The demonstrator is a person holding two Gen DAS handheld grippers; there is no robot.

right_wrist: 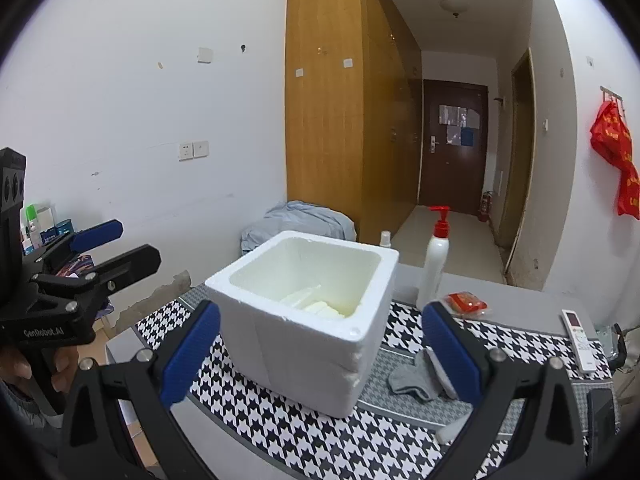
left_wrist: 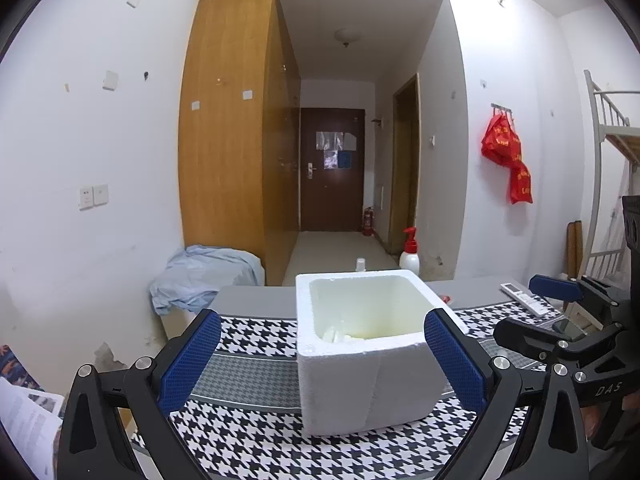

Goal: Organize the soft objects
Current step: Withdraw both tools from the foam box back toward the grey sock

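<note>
A white foam box (left_wrist: 366, 350) stands on a houndstooth mat (left_wrist: 256, 440); it also shows in the right wrist view (right_wrist: 304, 328). Pale soft pieces (right_wrist: 316, 306) lie inside it. A grey sock (right_wrist: 416, 378) lies on the mat to the right of the box, beside my right gripper's right finger. My left gripper (left_wrist: 322, 364) is open and empty, its pads either side of the box front. My right gripper (right_wrist: 320, 358) is open and empty, held in front of the box. Each gripper shows at the edge of the other view: the left (right_wrist: 96, 248), the right (left_wrist: 552, 304).
A white pump bottle (right_wrist: 434, 264) with red top and a small bottle (right_wrist: 385, 238) stand behind the box. A red packet (right_wrist: 466, 303) and a white remote (right_wrist: 578, 338) lie at the right. A blue cloth heap (left_wrist: 204, 276) sits beyond the table.
</note>
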